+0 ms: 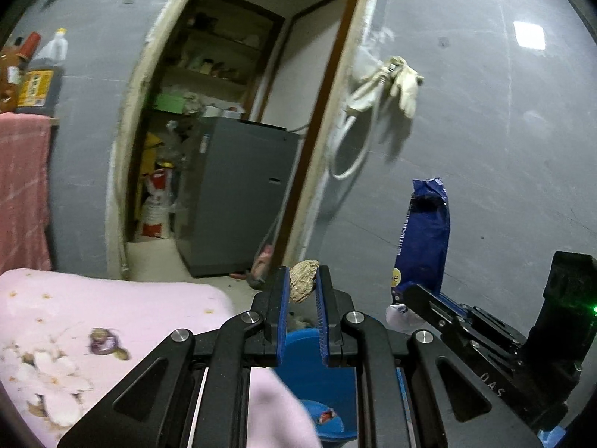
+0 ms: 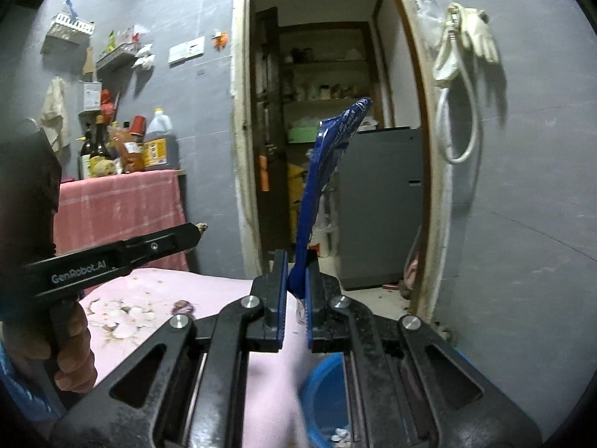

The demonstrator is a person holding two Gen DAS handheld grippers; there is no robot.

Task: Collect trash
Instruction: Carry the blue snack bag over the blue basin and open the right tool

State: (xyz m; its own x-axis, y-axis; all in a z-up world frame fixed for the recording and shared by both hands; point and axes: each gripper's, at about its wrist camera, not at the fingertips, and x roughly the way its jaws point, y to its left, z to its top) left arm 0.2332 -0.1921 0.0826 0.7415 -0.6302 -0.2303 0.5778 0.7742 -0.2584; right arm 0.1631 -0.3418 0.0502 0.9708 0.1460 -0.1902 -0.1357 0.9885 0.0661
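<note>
My left gripper (image 1: 303, 286) is clenched on a crumpled brownish wad (image 1: 304, 280), perhaps paper, held above the blue bin (image 1: 298, 358). My right gripper (image 2: 296, 291) pinches the lower end of a blue snack wrapper (image 2: 328, 171), which stands upright. The bin sits just beside the pink floral worktop (image 1: 74, 317), below both fingers.

Pretty dim and cool-toned through both my wrist cams, with a bright square glare patch (image 1: 528, 35) on the grey wall (image 1: 485, 130), hard shadows under the hanging gloves (image 2: 479, 35), heavy fisheye bending, black vignetted corners, and soft, smeary blur throughout.
</note>
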